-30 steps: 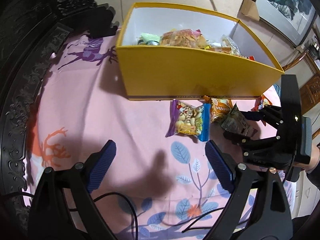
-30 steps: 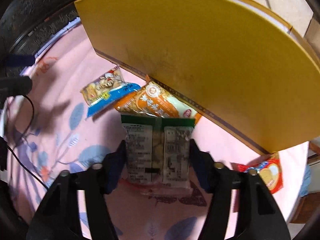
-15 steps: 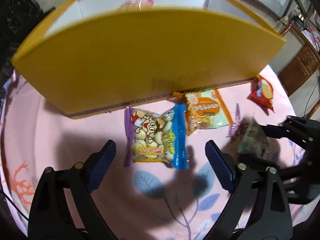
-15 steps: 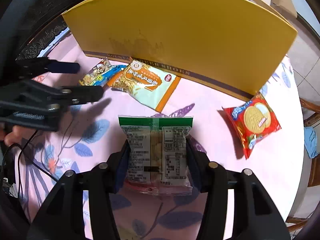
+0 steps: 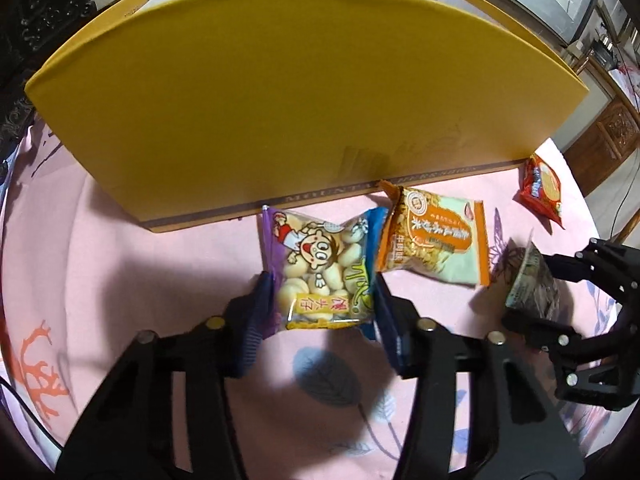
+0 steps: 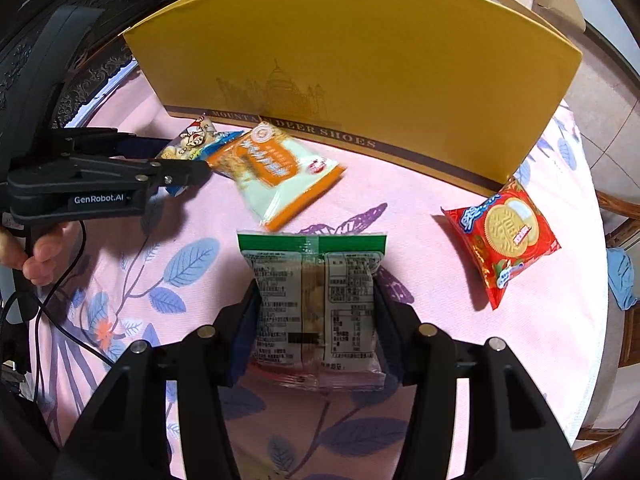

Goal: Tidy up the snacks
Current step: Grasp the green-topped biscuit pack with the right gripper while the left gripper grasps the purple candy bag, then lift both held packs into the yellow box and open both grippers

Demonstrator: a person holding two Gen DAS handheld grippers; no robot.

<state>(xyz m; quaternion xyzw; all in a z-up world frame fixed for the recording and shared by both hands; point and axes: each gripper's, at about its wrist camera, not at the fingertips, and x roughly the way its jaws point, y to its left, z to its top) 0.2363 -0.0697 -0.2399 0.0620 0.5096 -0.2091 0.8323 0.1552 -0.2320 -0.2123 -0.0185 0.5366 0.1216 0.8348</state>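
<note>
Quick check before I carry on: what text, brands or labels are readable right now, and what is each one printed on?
"GenRobot.AI": on the side of the left claw.
"MOUNTAIN DEER SHOES": on the dark band along the foot of the yellow box; the middle letters are partly hidden.
Green-topped packet in the right claw: back-label print too small to read.
Cartoon biscuit bag, orange packet, red cookie packet: Chinese lettering, not legible here.

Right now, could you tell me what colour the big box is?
The box is yellow; the right wrist view shows it best.

Four snack packets (image 6: pixel 276 168) are in sight, one yellow box (image 6: pixel 360 64), and two tools (image 6: pixel 316 312).
</note>
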